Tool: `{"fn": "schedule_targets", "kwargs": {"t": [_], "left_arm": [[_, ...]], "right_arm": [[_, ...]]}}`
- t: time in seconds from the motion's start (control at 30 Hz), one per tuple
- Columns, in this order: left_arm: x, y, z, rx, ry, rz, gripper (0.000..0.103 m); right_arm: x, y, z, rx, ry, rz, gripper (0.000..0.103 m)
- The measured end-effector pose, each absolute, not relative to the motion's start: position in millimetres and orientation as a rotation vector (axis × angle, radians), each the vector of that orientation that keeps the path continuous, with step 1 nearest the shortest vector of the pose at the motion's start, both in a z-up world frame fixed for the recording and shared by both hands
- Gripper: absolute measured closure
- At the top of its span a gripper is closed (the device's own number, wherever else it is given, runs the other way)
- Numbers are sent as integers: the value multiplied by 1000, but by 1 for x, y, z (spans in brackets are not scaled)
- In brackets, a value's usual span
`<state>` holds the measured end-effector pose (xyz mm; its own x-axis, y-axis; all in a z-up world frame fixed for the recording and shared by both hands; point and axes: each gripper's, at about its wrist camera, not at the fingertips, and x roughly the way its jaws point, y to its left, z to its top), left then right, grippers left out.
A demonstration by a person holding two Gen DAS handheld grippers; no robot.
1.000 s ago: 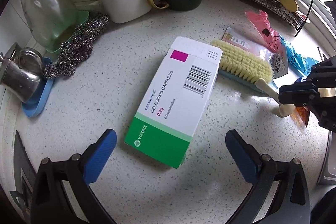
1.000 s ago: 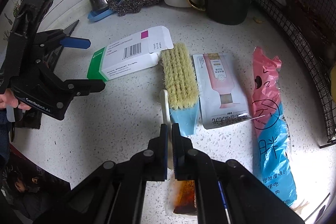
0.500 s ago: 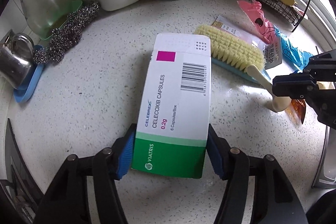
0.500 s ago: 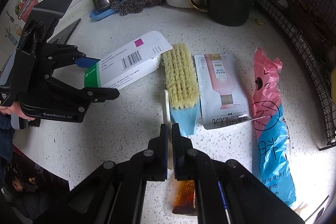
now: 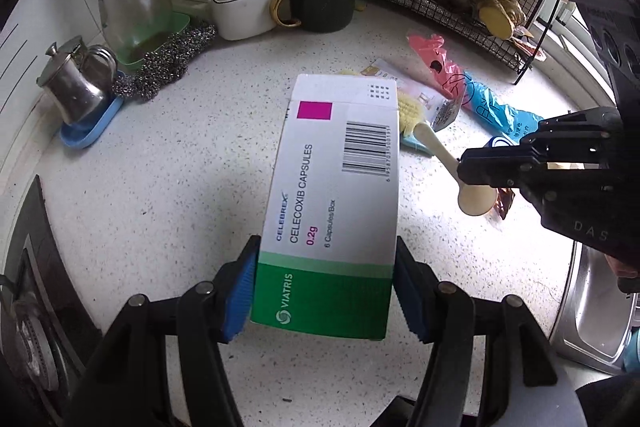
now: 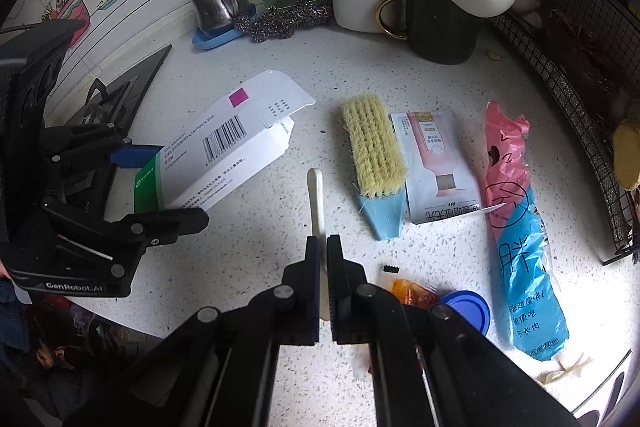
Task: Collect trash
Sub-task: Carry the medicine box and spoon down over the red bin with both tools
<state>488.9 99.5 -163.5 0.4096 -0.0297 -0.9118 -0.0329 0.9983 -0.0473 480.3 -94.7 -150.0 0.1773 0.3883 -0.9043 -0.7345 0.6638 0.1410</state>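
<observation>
In the left wrist view, your left tongs (image 5: 325, 291) have just closed from wide open, and both blue pads (image 5: 240, 293) now press the green end of the box (image 5: 334, 195), one on each long side. A second ago the box lay flat on the counter (image 5: 192, 163) ahead of the open jaws; now its far end hangs clear of the speckled top, and the brush (image 5: 420, 123) has slid partly behind it. So the first piece of trash is in hand and lifted, ready to go to wherever you are collecting; no bin shows in either view. In the right wrist view, your right tongs (image 6: 323, 247) are fully closed, as they were a second ago. The brush handle (image 6: 315, 195) runs down between the fingers, but you cannot tell from here whether they pinch it or only sit over it. The box tilts up at the left, its end flap sprung open. Still on the counter are the sachet (image 6: 436, 163) just right of the brush, the pink-and-blue wrapper (image 6: 520, 227) beyond it, and an orange packet (image 6: 412, 293) beside a blue cap (image 6: 470, 307) close to the right tongs. Those look like the next pickups.
</observation>
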Motion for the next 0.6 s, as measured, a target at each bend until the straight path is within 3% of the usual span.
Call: {"fn": "schedule_targets", "kwargs": {"t": [0.6], "left_arm": [[319,87,-100,-81,1090,83,43]], "right_arm": [[353,-105,-93,-370,1047,831,100]]}}
